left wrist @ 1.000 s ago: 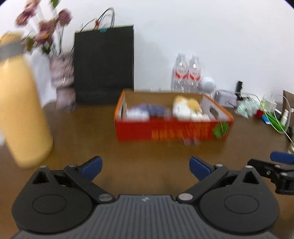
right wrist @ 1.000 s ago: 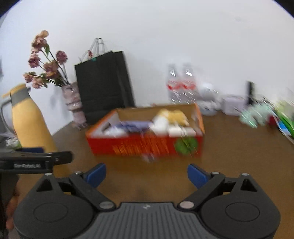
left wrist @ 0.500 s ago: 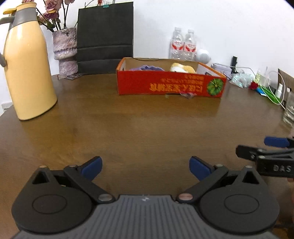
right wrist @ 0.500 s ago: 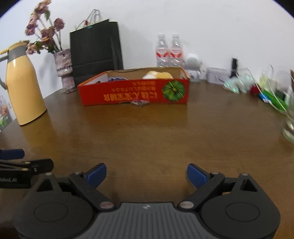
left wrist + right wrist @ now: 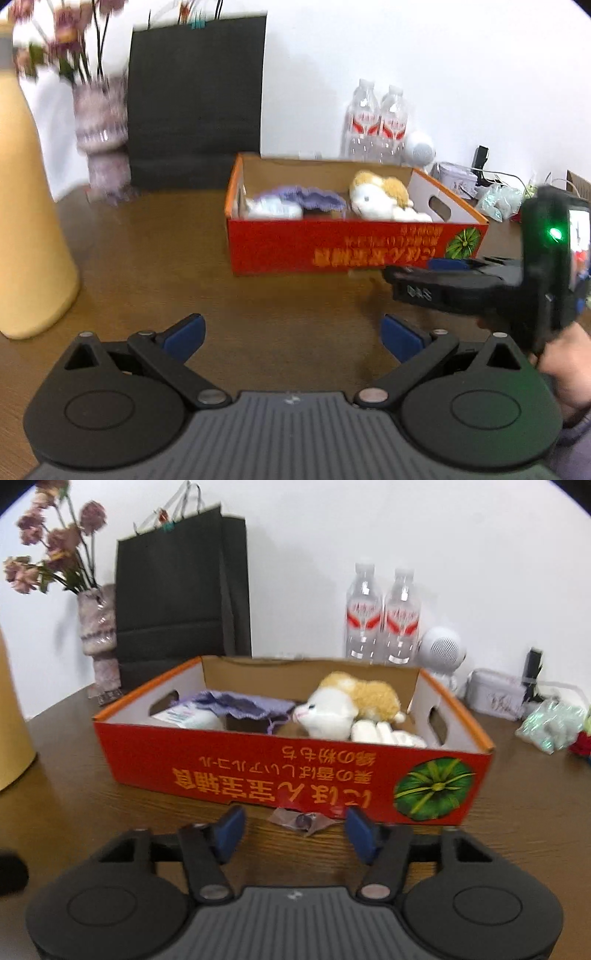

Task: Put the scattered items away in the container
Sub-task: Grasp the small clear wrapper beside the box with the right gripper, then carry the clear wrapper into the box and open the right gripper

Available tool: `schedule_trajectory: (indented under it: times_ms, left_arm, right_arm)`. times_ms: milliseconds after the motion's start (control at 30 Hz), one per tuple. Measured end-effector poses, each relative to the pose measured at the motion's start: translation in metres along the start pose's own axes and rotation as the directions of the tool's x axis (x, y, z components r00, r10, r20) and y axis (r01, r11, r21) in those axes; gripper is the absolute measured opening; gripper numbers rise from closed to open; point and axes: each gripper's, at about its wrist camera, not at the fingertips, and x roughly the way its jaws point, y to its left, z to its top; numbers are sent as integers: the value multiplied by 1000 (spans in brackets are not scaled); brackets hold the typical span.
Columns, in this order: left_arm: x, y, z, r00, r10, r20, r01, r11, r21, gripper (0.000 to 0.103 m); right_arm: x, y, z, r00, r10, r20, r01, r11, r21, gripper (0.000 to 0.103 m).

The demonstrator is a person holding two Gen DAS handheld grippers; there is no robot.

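Closing in on the last stray item: right gripper [image 5: 295,829], low in the frame, jaws narrowing around a small crumpled wrapper [image 5: 301,819] lying on the brown table [image 5: 517,834] just in front of the red box [image 5: 258,771], nothing pinched yet. Best done by lowering the blue fingertips [image 5: 231,829] to the tabletop on either side of the wrapper, squeezing only once both sit level with it, since so flat and light a scrap looks likely to slide or slip out. Worth keeping clear of the box's front wall, very near ahead. Then a lift over the near rim and a drop into the middle of the frame, where free floor shows between the contents.

Left gripper [image 5: 291,334], at the bottom of its own frame, spread wide and empty above bare table, well short of the box.

Box: open-topped cardboard, red outside with orange upside-down lettering and a green fruit picture at lower right, plain brown inside, hand holes in both end walls. Already inside: a white-and-tan plush toy [image 5: 343,707] at centre right, a purple cloth [image 5: 240,707] at centre left, a white packet [image 5: 184,716] beside it. Wrapper: brownish, partly see-through, creased, with something small and dark showing in it; exact contents too blurred to tell.
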Motion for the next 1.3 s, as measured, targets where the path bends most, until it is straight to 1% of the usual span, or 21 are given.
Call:
schedule_trajectory:
  times_ms: [33,67,100,133,267,300,333,367,467,567,667,767,900,967,1033,1067,1133,1200,1233,1267,1300]
  left_arm:
    - [5,4,-3,999,-37,-22,36,999,-31,103]
    - [9,7,-5,998,-56,-42,54,997,-57,103]
    - [12,9,-6,996,-61,-63,56,995,-77,103]
    - [14,12,-7,995,-62,-74,55,994,-90,103]
    - [11,17,-8,996,-72,-57,65,990,-123,103]
    - [12,18,-9,996,-74,-56,66,990,-122,103]
    - [14,17,-10,995,-70,-64,63,991,-117,103]
    - [16,17,-10,995,-65,-75,57,992,-113,103]
    - [21,15,-13,993,-56,-99,45,993,-108,103]
    - [21,8,-16,994,-42,-99,35,997,-73,103]
    - [23,-4,-22,994,-1,-114,0,1000,-13,103]
    - [19,-19,-31,991,28,-130,-24,999,34,103]
    - [2,-37,-46,992,-1,-122,7,999,45,103]
    - [-5,-43,-50,993,-7,-115,13,999,46,103]
    - [-10,-48,-49,995,-16,-100,21,999,49,103]
    - [-12,-49,-44,996,-21,-92,26,998,52,103]
    - [-16,-48,-23,997,-46,-66,50,997,57,103]
    - [-17,-43,12,995,-92,-38,95,992,80,103]
    - [-16,-38,38,994,-103,-21,104,991,79,103]
    - [-11,-32,61,993,-118,-15,119,990,74,103]
    - [-1,-26,84,991,-134,-29,136,989,64,103]
  right_arm:
    - [5,1,-1,1000,3,-11,-3,1000,-3,52]
    - [11,0,-1,999,9,-37,-9,1000,-5,41]
    - [15,-1,0,998,23,-60,-23,1000,0,39]
    - [16,-2,0,998,24,-55,-23,1000,4,36]
    - [20,-1,1,998,3,-62,-3,1000,4,34]
    - [20,-1,2,998,-1,-62,1,1000,3,31]
    - [20,-1,2,998,-6,-61,6,1000,4,20]
    - [20,-2,2,998,-7,-58,8,1000,14,15]
    - [15,-5,1,998,-14,-60,16,1000,19,13]
    - [-2,-8,-5,998,-25,-56,25,1000,5,12]
    - [-37,-13,-16,999,-11,-35,11,1000,8,12]
    - [-84,-13,-38,1000,3,-16,-4,1000,-16,12]
    - [-143,-10,-74,999,25,-27,-26,998,-63,12]
    - [-162,-9,-87,998,42,-49,-45,997,-65,12]
    - [-172,-9,-91,997,61,-55,-65,995,-72,12]
    - [-176,-12,-89,997,68,-43,-71,995,-68,12]
    - [-177,-21,-76,998,66,-12,-67,996,-53,12]
    - [-176,-32,-48,997,62,52,-59,997,-59,12]
    - [-174,-38,-32,993,61,98,-54,996,-73,12]
    - [-168,-45,-13,989,61,136,-49,995,-89,12]
    - [-160,-53,8,985,63,159,-48,994,-97,12]
